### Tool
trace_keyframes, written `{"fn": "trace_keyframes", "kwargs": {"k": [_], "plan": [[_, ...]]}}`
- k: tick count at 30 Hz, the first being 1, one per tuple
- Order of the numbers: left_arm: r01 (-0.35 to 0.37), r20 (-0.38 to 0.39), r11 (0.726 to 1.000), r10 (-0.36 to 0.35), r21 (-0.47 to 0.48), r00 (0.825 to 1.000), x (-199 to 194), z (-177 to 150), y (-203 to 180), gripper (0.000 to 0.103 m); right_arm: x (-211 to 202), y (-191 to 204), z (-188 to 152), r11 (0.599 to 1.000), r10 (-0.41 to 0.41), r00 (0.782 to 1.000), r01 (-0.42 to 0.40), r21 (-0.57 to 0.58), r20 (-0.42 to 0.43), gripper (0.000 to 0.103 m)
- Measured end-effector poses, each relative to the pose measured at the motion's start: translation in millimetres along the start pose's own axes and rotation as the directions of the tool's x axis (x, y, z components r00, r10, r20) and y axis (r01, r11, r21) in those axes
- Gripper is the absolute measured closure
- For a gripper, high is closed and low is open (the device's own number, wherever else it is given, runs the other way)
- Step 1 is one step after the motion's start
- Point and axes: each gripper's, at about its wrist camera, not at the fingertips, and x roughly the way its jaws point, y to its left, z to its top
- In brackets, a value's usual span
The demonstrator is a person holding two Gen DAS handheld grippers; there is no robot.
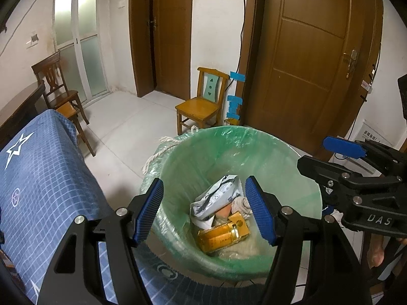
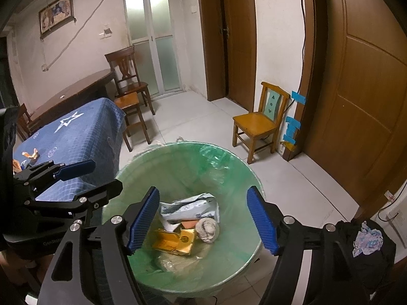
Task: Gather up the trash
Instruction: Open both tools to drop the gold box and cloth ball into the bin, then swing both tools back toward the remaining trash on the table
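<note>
A bin lined with a green bag [image 1: 229, 131] [image 2: 178, 145] stands on the floor right below both grippers. In it lie a white-grey plastic package [image 1: 218, 198] [image 2: 190, 207], a gold box [image 1: 223, 236] [image 2: 175, 241] and a balled beige cloth [image 1: 243, 204] [image 2: 208, 230]. My left gripper [image 1: 204, 180] [image 2: 106, 174] hangs open over the bin's left side, nothing between its blue pads. The right gripper [image 2: 203, 189] [image 1: 313, 152] hovers open over the bin's right side, also empty. Orange wrapper scraps [image 2: 31, 154] lie on the blue-clothed table [image 2: 84, 132] [image 1: 45, 178].
The table stands directly left of the bin. A small yellow chair [image 1: 201, 106] [image 2: 259, 122] sits by the wall behind it, with brown doors [image 1: 313, 58] to the right. Darker chairs [image 2: 129, 86] stand behind the table. A crumpled patterned scrap [image 2: 367, 239] rests on a black object at lower right.
</note>
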Motion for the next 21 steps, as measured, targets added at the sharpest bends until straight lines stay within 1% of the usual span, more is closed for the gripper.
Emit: {"fn": "trace_keyframes", "kwargs": {"k": [2,6,10,11,15,17,18,20,21], "plan": [[-0.002,0.005,1.000,0.002,-0.008,1.000,-9,-5,5,0.036,-7,10,-2,1.000,0.020,1.000,-0.020,-0.008,0.011,0.029],[-0.022,0.020,1.000,0.023,-0.019,1.000,-41,-22,24,0.033,-19,46,-11,0.994,0.100,0.995,-0.099,-0.050,0.028,0.027],[-0.062,0.036,0.997,0.064,-0.048,0.997,-80,-43,55,0.032,-26,92,-19,0.975,0.195,0.981,-0.191,-0.111,0.020,0.027],[-0.073,0.041,0.996,0.076,-0.056,0.996,-90,-48,64,0.032,-27,108,-21,0.966,0.224,0.975,-0.220,-0.133,0.015,0.027],[-0.136,0.057,0.986,0.142,-0.101,0.988,-139,-69,112,0.028,-32,160,-28,0.934,0.308,0.951,-0.304,-0.187,-0.009,0.025],[-0.159,0.061,0.980,0.167,-0.120,0.984,-162,-80,137,0.026,-31,185,-31,0.918,0.337,0.941,-0.335,-0.212,-0.028,0.024],[-0.177,0.057,0.975,0.186,-0.133,0.981,-178,-87,157,0.025,-32,194,-34,0.912,0.346,0.937,-0.346,-0.220,-0.036,0.024],[-0.198,0.049,0.969,0.207,-0.147,0.977,-198,-97,182,0.025,-31,213,-38,0.900,0.365,0.929,-0.368,-0.233,-0.057,0.023],[-0.225,0.042,0.962,0.234,-0.154,0.971,-212,-105,201,0.025,-30,224,-41,0.892,0.378,0.923,-0.384,-0.240,-0.071,0.023]]}}
